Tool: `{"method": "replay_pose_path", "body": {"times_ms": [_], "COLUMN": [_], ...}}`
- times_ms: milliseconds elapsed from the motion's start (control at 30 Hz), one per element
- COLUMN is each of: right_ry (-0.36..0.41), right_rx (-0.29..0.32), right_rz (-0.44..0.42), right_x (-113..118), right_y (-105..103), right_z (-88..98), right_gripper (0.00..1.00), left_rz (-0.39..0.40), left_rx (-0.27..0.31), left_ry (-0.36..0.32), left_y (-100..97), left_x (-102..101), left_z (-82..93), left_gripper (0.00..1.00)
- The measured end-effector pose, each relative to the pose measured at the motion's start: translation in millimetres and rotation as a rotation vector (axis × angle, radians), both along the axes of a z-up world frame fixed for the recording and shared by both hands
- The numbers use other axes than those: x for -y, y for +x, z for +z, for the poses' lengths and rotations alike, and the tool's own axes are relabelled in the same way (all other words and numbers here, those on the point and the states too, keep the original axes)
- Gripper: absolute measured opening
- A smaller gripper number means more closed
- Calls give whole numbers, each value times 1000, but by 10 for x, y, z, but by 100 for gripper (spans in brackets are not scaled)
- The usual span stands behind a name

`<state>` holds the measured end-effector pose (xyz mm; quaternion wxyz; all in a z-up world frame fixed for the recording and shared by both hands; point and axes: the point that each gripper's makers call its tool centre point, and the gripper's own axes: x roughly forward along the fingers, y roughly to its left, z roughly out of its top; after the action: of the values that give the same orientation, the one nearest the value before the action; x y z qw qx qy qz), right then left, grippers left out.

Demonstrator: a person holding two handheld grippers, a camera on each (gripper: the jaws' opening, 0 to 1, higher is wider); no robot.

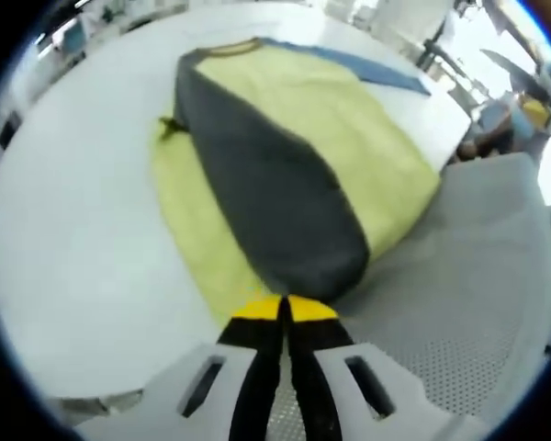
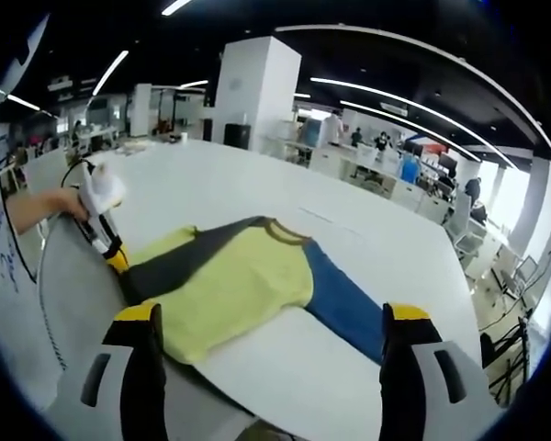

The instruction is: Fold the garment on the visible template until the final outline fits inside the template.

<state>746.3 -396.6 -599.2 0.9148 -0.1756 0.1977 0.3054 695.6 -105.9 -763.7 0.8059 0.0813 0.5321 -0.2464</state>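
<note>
White tabletop point(image 2: 257, 197) stretches wide under office ceiling lights, and on it lies the garment point(image 2: 225, 280), a yellow shirt with one dark grey sleeve and one blue sleeve point(image 2: 344, 308). In the right gripper view the blue sleeve runs out toward the table's near edge, while the grey sleeve point(image 1: 266, 193) is folded across the yellow body toward the edge beside a grey mesh chair point(image 1: 477, 303). No template outline can be made out under the cloth. The left gripper point(image 1: 284, 310) has its yellow-tipped jaws pressed together on the cuff end of the grey sleeve, right at the table's edge by the chair; in the right gripper view a hand point(image 2: 60, 204) carries it at the shirt's far-left corner. The right gripper point(image 2: 271, 322) hovers with its jaws spread wide, holding nothing, just off the near edge, framing the shirt. Beyond the collar point(image 2: 285, 230) the tabletop lies bare and broad; desks, a white pillar point(image 2: 257, 92) and distant people stand well apart.
</note>
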Motion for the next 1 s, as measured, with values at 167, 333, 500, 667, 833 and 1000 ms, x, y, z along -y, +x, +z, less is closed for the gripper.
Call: {"method": "replay_pose_path", "body": {"times_ms": [167,333,500,667,833,1000], "right_ry": [-3,-4,-7,-31,-22,-29], "right_rx": [-1,5,7,-11,-6,-10], "right_rz": [10,18,23,31,23,19], "right_x": [-29,-60,-77,-81,-72,-62], "right_y": [6,12,7,-30,-33,-42], "right_z": [3,26,32,-31,-14,-23], "right_gripper": [98,98,99,99,99,98], "left_rz": [17,21,17,19,12,1], "left_rx": [30,57,91,126,154,173], "left_ry": [2,22,41,58,88,123], "left_y": [64,107,173,264,346,418], "left_x": [-54,-102,-148,-231,-338,-452], "left_z": [89,169,274,364,451,542], "left_gripper": [0,0,0,0,0,0]}}
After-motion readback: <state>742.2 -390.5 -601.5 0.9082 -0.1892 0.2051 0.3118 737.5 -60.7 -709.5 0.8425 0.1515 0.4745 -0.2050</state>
